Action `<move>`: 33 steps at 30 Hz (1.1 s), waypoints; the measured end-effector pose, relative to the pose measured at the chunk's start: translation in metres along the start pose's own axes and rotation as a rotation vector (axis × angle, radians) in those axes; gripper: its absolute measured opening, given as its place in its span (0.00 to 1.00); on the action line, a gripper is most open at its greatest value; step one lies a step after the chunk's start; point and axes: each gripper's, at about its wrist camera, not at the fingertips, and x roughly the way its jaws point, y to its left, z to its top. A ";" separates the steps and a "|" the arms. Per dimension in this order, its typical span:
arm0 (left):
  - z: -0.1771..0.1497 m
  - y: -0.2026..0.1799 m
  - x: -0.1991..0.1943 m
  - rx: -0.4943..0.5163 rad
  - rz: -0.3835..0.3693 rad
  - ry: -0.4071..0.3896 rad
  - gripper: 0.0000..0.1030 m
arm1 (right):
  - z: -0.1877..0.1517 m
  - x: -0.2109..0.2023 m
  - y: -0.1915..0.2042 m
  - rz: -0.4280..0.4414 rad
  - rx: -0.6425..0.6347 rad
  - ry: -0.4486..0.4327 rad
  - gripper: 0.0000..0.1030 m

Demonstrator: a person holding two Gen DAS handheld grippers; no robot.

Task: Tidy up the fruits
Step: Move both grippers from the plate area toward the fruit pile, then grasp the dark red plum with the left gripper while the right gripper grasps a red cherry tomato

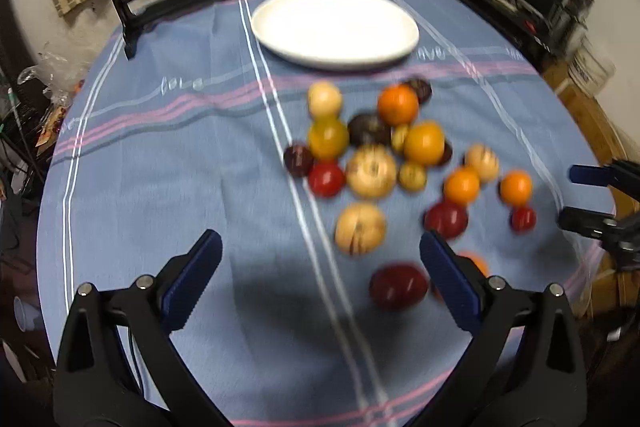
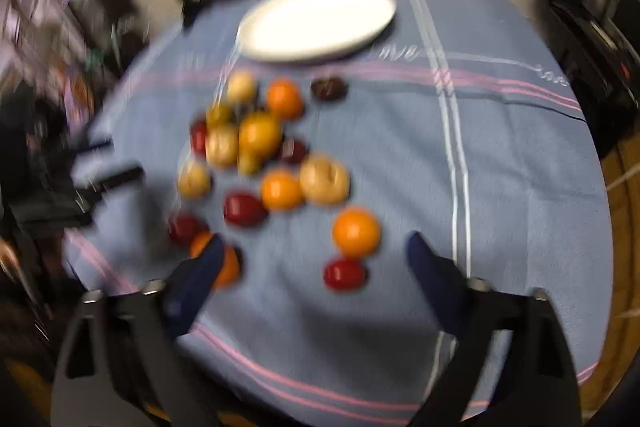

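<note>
Both my grippers tilted steeply down, jaws apart, nothing held.

My left gripper [image 1: 320, 263] points steeply downward with its blue-padded fingers [image 1: 192, 279] spread wide and nothing between them. My right gripper [image 2: 316, 259] also angles sharply down, its jaws apart with no pad pressing on anything; its view is smeared with blur. From the left camera I see the right gripper's two fingers at the right edge, clearly separated.

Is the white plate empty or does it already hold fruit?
Empty: the plate shows only bare white; all fruit lies on the cloth.
</note>
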 end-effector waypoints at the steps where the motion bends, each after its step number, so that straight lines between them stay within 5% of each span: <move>1: -0.005 0.001 0.002 0.008 -0.007 0.018 0.98 | -0.004 0.006 0.002 0.001 -0.014 0.031 0.66; 9: -0.019 -0.020 0.021 0.043 -0.089 0.095 0.98 | -0.010 0.039 -0.002 -0.016 0.015 0.100 0.53; 24: -0.019 -0.022 0.053 -0.022 -0.111 0.169 0.97 | -0.006 0.056 -0.014 -0.092 0.050 0.127 0.32; 28: -0.018 -0.026 0.062 -0.027 -0.125 0.189 0.87 | -0.005 0.056 -0.018 -0.088 0.055 0.124 0.31; 33: -0.014 -0.040 0.067 -0.001 -0.195 0.200 0.54 | -0.005 0.057 -0.019 -0.069 0.066 0.129 0.30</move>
